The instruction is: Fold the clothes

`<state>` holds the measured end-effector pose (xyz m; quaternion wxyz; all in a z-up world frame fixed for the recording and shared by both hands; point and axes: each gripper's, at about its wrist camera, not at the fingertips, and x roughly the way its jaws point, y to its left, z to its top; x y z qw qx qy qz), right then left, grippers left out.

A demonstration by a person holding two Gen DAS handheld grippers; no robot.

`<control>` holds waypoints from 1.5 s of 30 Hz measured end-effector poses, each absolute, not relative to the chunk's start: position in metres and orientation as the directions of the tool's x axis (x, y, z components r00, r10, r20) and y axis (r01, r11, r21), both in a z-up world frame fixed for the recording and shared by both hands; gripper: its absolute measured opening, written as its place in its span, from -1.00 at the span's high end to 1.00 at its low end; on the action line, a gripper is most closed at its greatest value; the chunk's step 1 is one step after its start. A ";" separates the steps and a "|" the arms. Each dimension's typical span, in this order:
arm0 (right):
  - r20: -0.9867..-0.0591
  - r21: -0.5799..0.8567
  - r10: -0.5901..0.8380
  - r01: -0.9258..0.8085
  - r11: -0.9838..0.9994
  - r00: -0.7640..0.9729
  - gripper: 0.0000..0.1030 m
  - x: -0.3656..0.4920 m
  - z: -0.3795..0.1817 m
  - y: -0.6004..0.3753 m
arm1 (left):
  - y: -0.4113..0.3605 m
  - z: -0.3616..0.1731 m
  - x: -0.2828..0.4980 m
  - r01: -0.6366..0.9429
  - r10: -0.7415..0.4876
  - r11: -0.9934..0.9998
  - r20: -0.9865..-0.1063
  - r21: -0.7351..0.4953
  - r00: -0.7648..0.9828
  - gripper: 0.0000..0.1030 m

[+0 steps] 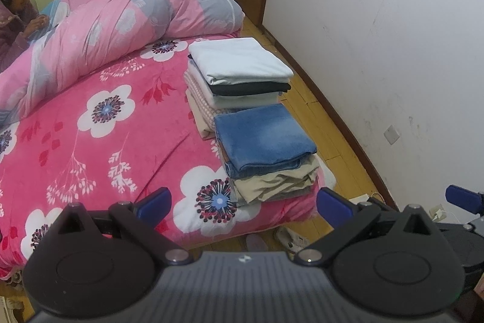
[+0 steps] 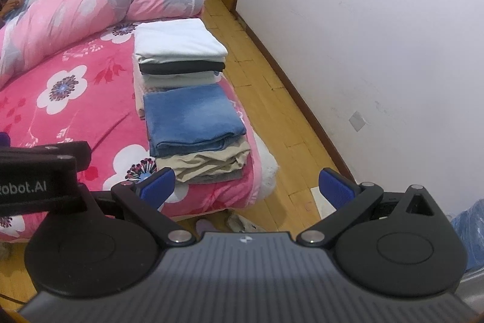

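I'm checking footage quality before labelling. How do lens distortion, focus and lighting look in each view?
Left wrist view: strong fisheye bends the brown wooden baseboard and darkens the corners; folded blue denim jeans look sharp, and the open left tool is slightly soft. Right wrist view: same curvature, flat even light, no glare; the open right tool is a little blurred.

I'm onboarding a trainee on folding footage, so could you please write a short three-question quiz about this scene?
1. True or false: the folded blue jeans lie on top of the nearer stack, above a beige garment.
2. Which item tops the farther stack? A) black garment B) pale blue-white folded cloth C) pink duvet
3. Are the left gripper and right gripper holding any clothing?

Key
1. True.
2. B: the pale folded cloth is on top; the black garment lies beneath it.
3. No; both sets of jaws stand open and empty, short of the bed.
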<state>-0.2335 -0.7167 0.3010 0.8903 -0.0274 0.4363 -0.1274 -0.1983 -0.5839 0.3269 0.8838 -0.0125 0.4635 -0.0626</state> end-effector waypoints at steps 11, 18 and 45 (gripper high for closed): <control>-0.768 -0.157 -0.260 0.222 0.962 0.585 -0.97 -0.239 0.300 -0.724 | -0.588 0.326 -0.202 0.104 -0.121 0.992 -0.818 -0.075 0.563 -0.99; -0.767 -0.156 -0.262 0.225 0.962 0.586 -0.97 -0.241 0.300 -0.725 | -0.589 0.327 -0.206 0.101 -0.117 0.992 -0.817 -0.072 0.565 -0.99; -0.780 -0.159 -0.265 0.230 0.960 0.567 -0.97 -0.244 0.294 -0.728 | -0.587 0.322 -0.210 0.076 -0.101 0.995 -0.832 -0.072 0.546 -0.99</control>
